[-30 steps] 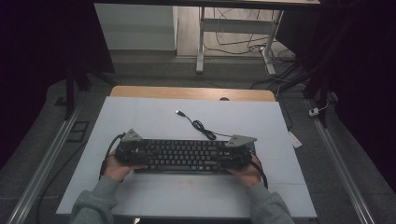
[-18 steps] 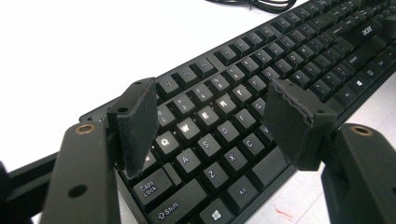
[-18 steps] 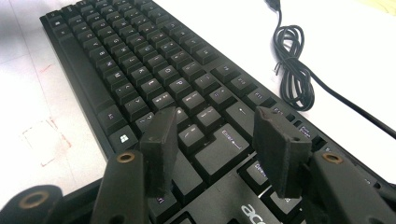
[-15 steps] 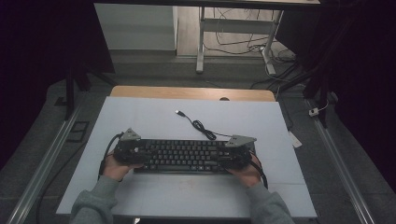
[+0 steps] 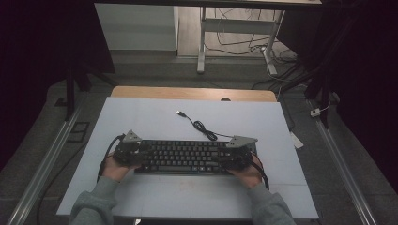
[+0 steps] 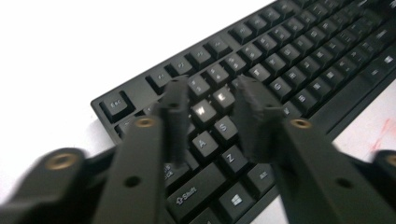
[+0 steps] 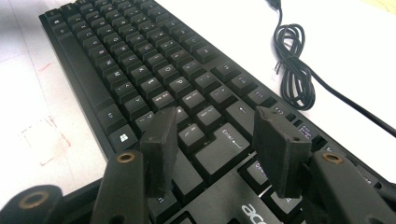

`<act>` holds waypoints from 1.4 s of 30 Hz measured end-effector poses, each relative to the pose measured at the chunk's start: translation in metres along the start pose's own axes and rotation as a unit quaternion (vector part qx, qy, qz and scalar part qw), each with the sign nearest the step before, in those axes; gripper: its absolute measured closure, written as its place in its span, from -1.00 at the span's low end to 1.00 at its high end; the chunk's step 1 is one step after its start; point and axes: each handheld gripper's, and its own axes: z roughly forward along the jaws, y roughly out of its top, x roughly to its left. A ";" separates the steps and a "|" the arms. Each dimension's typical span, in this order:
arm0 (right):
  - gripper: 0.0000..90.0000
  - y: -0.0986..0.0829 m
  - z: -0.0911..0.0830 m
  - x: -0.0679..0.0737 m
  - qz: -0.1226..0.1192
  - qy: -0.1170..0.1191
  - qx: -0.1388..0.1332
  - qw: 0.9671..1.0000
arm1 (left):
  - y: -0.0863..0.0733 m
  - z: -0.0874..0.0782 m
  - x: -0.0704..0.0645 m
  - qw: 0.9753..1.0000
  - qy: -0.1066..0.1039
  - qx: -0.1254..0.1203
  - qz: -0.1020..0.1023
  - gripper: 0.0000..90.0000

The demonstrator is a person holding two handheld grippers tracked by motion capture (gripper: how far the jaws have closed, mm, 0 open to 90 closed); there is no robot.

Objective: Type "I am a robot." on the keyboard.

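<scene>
So there's a black keyboard (image 5: 183, 156) lying flat on the light table (image 5: 155, 117), toward the 6 o'clock edge of it in the high view, long side running 9 to 3. The left gripper (image 6: 208, 100) sits over the 9 o'clock end of the board, jaws spread apart with nothing pinched between them, hovering right around the W, E, A and S keys; can't tell if the tips actually touch the keycaps since it's blurry there. The right gripper (image 7: 212, 135) is over the 3 o'clock end, jaws also spread wide and empty, straddling the Enter key area. The keyboard's cable (image 7: 292, 70) runs off toward 12 o'clock, with a bundled loop lying on the table just beside the board and the USB plug (image 5: 179, 113) further out.
</scene>
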 end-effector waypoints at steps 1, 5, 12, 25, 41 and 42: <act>0.12 0.000 0.000 0.000 0.000 0.000 0.000 1.000 | 0.000 0.000 0.000 1.000 0.001 0.003 0.001 0.67; 0.12 0.000 0.000 0.000 0.000 0.000 0.001 1.000 | -0.002 0.003 0.002 1.000 -0.001 0.017 0.005 0.93; 0.12 0.000 0.000 0.000 -0.001 0.000 0.001 1.000 | -0.005 0.012 0.000 0.999 -0.001 0.038 0.012 0.97; 0.11 0.000 0.000 0.000 -0.001 0.000 0.001 1.000 | -0.007 0.018 -0.001 0.999 0.004 0.049 0.016 0.97; 0.11 0.001 -0.002 0.000 0.002 -0.001 -0.008 1.000 | -0.009 0.021 -0.003 0.999 0.007 0.047 0.016 0.97; 0.11 0.001 -0.003 0.000 0.002 -0.003 -0.008 1.000 | -0.008 0.019 -0.004 0.999 0.005 0.039 0.016 0.97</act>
